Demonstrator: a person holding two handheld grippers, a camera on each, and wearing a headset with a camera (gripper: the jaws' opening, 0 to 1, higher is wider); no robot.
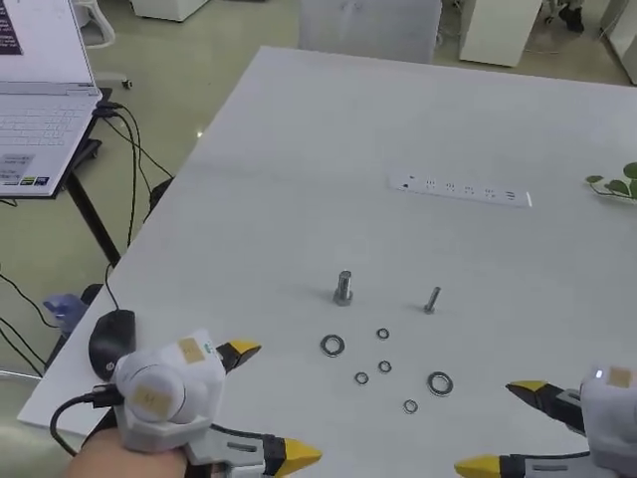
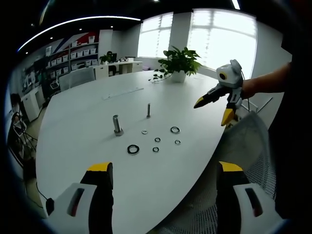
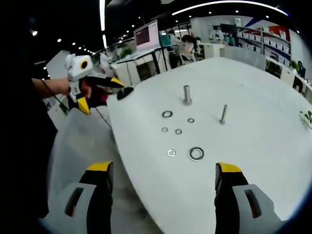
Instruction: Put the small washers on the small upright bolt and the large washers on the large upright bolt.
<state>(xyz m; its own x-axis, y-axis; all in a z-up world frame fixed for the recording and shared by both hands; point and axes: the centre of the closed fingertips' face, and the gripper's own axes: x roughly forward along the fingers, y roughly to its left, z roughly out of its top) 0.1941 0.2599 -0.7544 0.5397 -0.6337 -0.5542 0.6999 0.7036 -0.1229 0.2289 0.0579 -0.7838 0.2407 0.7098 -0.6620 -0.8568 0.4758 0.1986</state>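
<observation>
There's the left claw (image 1: 279, 402), low at the near left, jaws spread wide, yellow tips well apart and gripping nothing. Over on the near right, the right claw (image 1: 493, 426) mirrors it, jaws just as wide, nothing between them. Both point inward, toward each other. A hand (image 1: 119, 460) wraps the left claw's grip from below; a forearm (image 2: 265, 82) stretches out behind the right claw.
</observation>
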